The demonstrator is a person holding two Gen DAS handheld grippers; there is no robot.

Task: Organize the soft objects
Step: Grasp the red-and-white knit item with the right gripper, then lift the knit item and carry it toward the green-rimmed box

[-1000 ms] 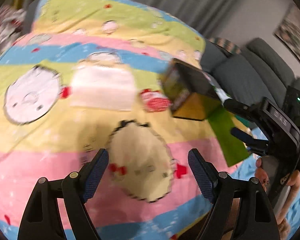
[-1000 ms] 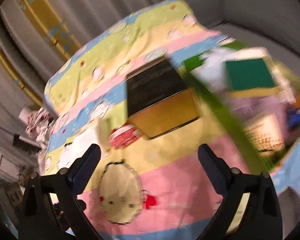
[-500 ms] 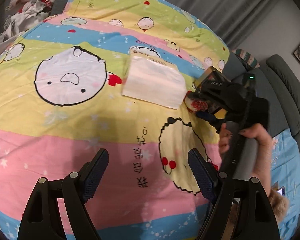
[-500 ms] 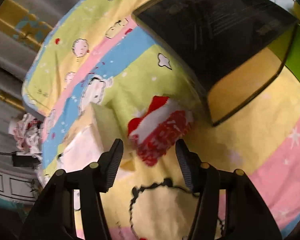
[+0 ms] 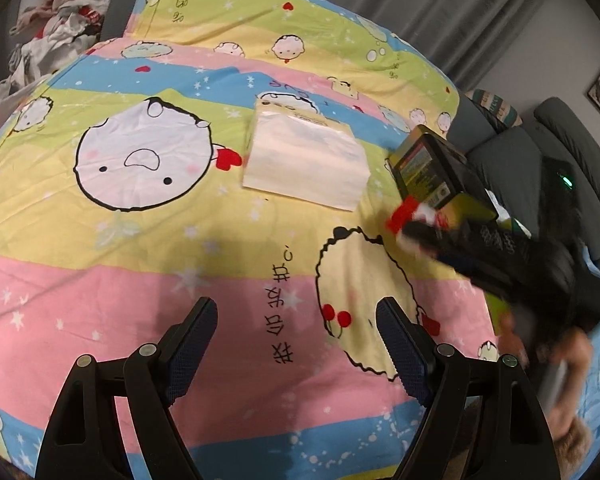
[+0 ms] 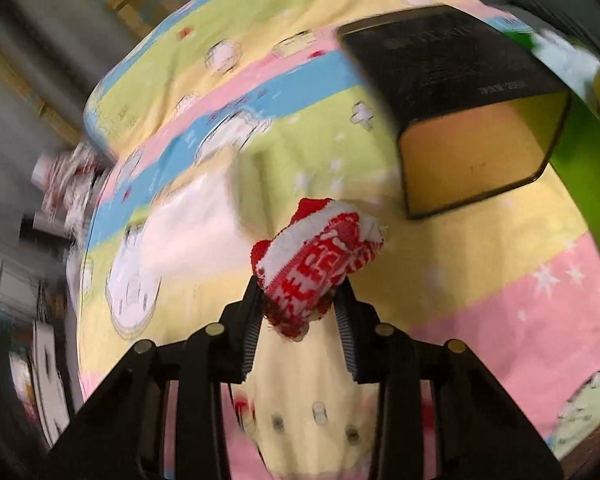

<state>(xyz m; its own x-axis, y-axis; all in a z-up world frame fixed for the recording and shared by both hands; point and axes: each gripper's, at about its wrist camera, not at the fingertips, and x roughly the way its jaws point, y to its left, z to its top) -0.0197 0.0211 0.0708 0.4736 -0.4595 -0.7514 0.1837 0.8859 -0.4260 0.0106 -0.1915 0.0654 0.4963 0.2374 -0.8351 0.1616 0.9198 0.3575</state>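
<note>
A rolled red-and-white knit sock point(image 6: 318, 270) is clamped between the fingers of my right gripper point(image 6: 300, 312) and held above the striped cartoon bedsheet point(image 6: 500, 300). In the left wrist view the same sock point(image 5: 410, 212) shows blurred at the tip of the right gripper point(image 5: 420, 236), next to the black-and-yellow box point(image 5: 436, 168). My left gripper point(image 5: 296, 344) is open and empty over the pink stripe of the sheet point(image 5: 100, 300). A white soft tissue pack point(image 5: 304, 160) lies flat on the sheet ahead of it.
The black-and-yellow box point(image 6: 468, 108) stands on the sheet right of the sock. A pile of crumpled clothes point(image 5: 56, 28) lies at the far left edge. A grey sofa point(image 5: 560, 148) stands to the right. Green items point(image 6: 580, 152) lie behind the box.
My right gripper has closed on the red-and-white sock and lifted it off the sheet beside the box. The left gripper has stayed open and barely moved.
</note>
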